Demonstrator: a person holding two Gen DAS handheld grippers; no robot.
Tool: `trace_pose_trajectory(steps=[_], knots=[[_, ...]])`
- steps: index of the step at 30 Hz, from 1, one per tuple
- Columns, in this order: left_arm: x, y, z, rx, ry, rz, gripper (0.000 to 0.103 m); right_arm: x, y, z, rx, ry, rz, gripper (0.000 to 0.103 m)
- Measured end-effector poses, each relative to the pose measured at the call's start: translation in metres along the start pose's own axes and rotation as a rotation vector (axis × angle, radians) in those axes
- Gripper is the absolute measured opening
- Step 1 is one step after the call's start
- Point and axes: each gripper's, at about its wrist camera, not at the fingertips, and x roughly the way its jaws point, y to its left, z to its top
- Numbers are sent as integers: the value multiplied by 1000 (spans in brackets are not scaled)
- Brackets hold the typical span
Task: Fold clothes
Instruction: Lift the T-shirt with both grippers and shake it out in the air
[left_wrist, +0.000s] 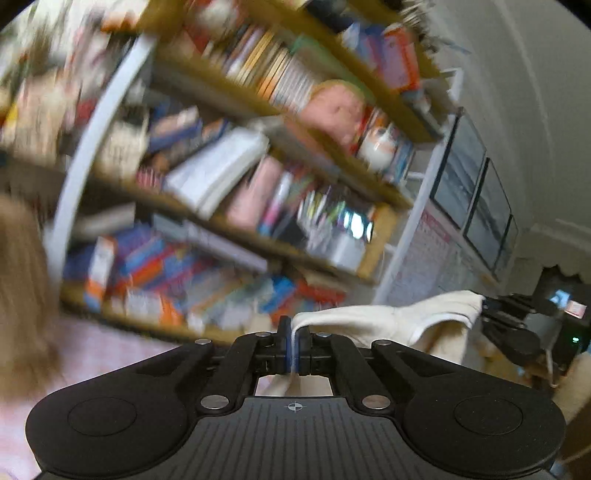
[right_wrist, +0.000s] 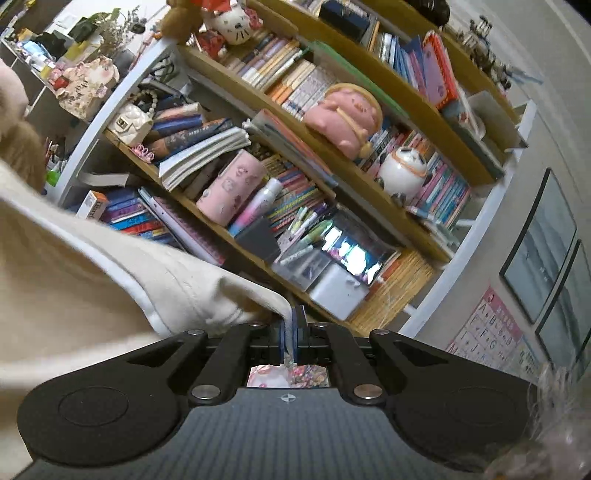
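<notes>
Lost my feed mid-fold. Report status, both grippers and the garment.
Left gripper shut on cream garment. Right gripper shut on same garment, cloth stretched between them, held up in the air. Bookshelf ahead, not touching.

Crowded wooden bookshelf (right_wrist: 332, 155) beside pale wall (right_wrist: 554, 122) with framed pictures (right_wrist: 539, 243).

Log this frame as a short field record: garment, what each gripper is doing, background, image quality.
garment: cream cloth, lifted and stretched between the two grippers
left gripper: shut on an edge of the cloth
right gripper: shut on another edge; also seen at the far end in the left wrist view
background: bookshelf packed with books and plush toys, framed pictures on the wall
image quality: left wrist view motion-blurred, right wrist view sharp
</notes>
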Motion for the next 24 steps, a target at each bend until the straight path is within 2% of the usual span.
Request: trace_pose_trajectory(steps=[2, 7, 10, 14, 17, 19, 21, 24], knots=[[-24, -20, 25, 79, -132, -21, 0, -23, -6, 12, -14, -77, -59, 3], [-89, -63, 83, 255, -516, -107, 0, -107, -46, 57, 18, -386, -242, 3], [-112, -79, 105, 311, -658, -134, 0, -150, -63, 79, -14, -553, -343, 3], [-123, -89, 121, 335, -769, -148, 0, -182, -75, 97, -67, -707, -438, 3], [-112, -89, 126, 326, -764, -137, 0, -183, -86, 105, -72, -746, -447, 3], [-94, -82, 126, 310, -709, -102, 1, -174, -92, 108, -68, -735, -424, 3], [-72, -70, 124, 286, -626, -57, 1, -150, -94, 106, -57, -668, -348, 4], [-13, -30, 106, 211, -404, 36, 1, -99, -91, 95, -30, -522, -189, 4]])
